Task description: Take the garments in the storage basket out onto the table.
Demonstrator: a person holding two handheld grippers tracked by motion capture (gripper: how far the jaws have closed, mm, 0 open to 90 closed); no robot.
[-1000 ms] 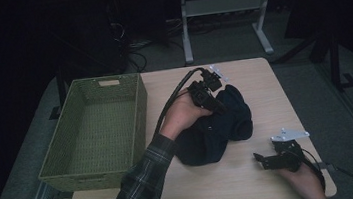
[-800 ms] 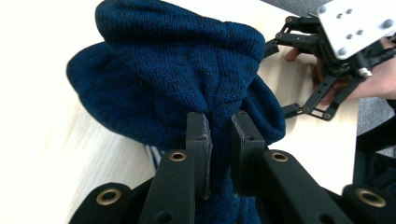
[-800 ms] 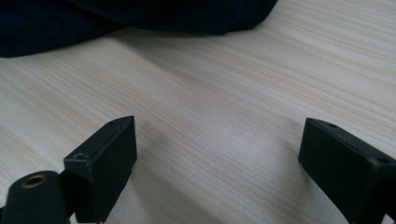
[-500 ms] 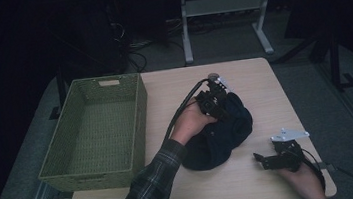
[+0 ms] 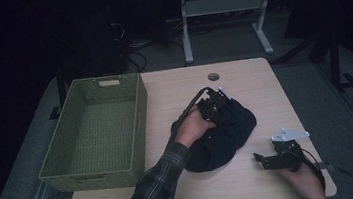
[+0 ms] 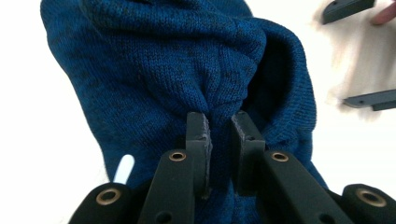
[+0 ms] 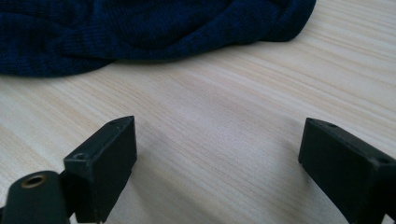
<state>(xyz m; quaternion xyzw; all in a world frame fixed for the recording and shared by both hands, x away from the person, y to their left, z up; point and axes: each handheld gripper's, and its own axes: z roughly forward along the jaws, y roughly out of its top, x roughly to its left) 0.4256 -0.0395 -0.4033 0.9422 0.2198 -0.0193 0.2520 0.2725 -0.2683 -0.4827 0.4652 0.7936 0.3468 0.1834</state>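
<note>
A dark blue knitted garment lies bunched in the middle of the wooden table. My left gripper sits at its far top edge, held by a hand in a plaid sleeve. In the left gripper view the knit is gathered into a fold, and my left gripper is shut on that fold. My right gripper rests low near the table's front right edge. It stands open over bare wood, a short way from the garment's hem.
A green woven basket with nothing in it stands on the left part of the table, close to the garment. A round cable hole is near the far edge. Desk legs and cables stand on the dark floor behind.
My left gripper has come down toward the table with the pinched garment, and the cloth has settled lower and flatter. The right gripper has kept still.
</note>
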